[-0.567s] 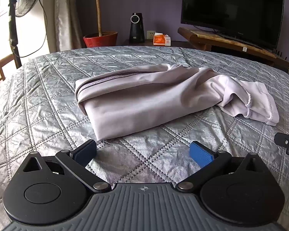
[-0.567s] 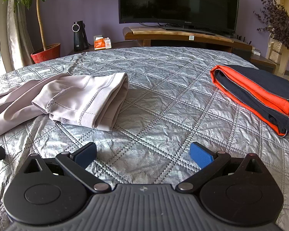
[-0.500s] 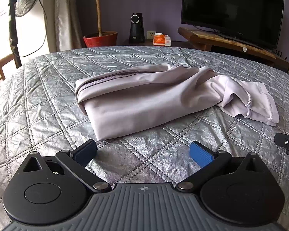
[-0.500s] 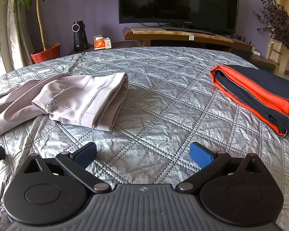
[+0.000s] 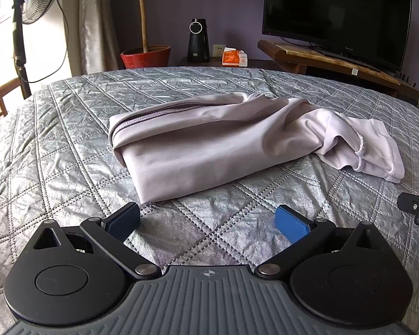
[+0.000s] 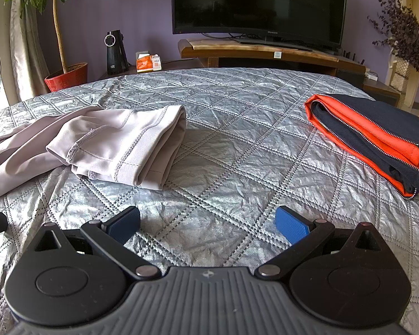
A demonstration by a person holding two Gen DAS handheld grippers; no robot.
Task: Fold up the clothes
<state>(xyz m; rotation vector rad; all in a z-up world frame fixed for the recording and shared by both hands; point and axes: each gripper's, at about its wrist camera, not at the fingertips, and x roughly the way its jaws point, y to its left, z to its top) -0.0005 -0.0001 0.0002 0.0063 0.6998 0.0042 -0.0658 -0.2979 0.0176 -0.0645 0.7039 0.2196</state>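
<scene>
No movement is observed since the earlier frames; left gripper [image 5: 208,220] and right gripper [image 6: 208,220] are held spread, empty, near the pale lilac partly folded garment [image 5: 209,142] on the silver quilted bedspread [image 6: 237,128].

Both wrist views low over bed [image 5: 69,128], facing TV [image 6: 259,2]; share grey garment [image 5: 209,145].

Brand lettering sits at the centre of the lower bezel of the television [image 6: 258,2]; in the right wrist view it appears to read "Skyworth", though it is small. A white label on the wooden stand [image 6: 277,54] and the print on the orange box [image 6: 148,62] are too small to read.
</scene>
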